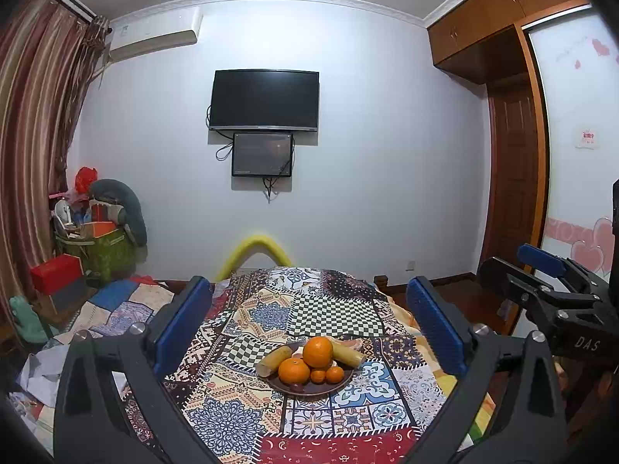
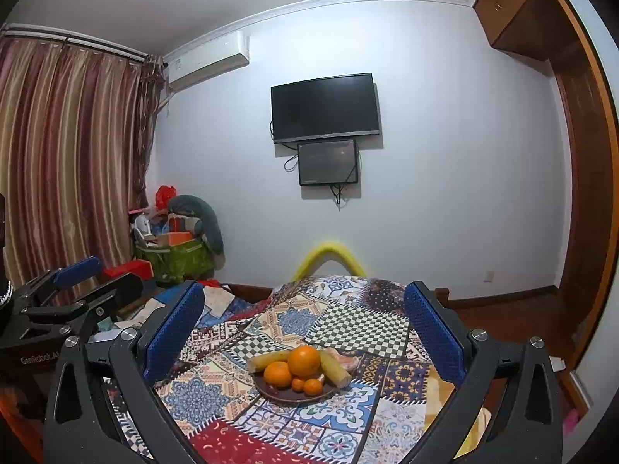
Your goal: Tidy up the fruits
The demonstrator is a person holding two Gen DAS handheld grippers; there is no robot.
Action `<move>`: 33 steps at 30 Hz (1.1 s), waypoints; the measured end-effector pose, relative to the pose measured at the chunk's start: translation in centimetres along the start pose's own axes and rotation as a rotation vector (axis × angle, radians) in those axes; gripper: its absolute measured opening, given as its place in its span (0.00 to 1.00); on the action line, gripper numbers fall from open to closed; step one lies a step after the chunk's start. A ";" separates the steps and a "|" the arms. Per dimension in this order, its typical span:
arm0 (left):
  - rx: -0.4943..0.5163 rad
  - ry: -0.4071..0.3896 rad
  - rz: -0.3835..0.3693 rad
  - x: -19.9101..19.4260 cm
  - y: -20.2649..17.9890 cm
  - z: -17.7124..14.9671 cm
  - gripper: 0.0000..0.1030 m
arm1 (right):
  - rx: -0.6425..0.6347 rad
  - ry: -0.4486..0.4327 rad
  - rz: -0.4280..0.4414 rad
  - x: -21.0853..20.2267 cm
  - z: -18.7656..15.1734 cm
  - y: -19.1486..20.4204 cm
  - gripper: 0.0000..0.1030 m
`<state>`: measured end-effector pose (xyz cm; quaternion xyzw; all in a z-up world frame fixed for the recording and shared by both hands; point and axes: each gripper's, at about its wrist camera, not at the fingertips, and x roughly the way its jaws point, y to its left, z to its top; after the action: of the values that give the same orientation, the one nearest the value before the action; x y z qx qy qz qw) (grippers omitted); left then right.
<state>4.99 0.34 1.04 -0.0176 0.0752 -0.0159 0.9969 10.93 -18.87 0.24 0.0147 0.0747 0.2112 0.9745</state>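
Observation:
A dark round plate [image 1: 340, 384] [image 2: 267, 390] sits on a patchwork-covered table [image 1: 240, 425] [image 2: 201, 390]. It holds a big orange [image 1: 317, 351] [image 2: 304, 360], a second orange [image 1: 294, 370] [image 2: 277, 374], two small ones [image 1: 334, 374] [image 2: 312, 386], and two yellowish sugarcane pieces [image 1: 274, 360] [image 2: 334, 367]. My left gripper [image 1: 309, 332] is open and empty, held above and short of the plate. My right gripper [image 2: 305, 332] is open and empty, likewise back from the plate. Each shows at the edge of the other's view, the right one [image 1: 541, 270] and the left one [image 2: 77, 274].
A bed with a patchwork quilt [image 1: 116, 309] lies to the left. A green box of clutter [image 1: 100, 247] and a red box [image 1: 56, 272] stand by the curtain. A yellow foam arc [image 1: 255, 249] rises behind the table. A TV [image 1: 265, 100] hangs on the far wall.

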 end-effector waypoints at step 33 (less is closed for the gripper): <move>-0.008 0.027 -0.036 0.5 -0.4 0.3 0.99 | 0.011 0.010 -0.010 -0.1 0.0 -0.8 1.00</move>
<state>5.48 -0.03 1.23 -0.0226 0.0886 -0.0339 0.9952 11.20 -19.61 0.17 0.0185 0.0807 0.2062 0.9750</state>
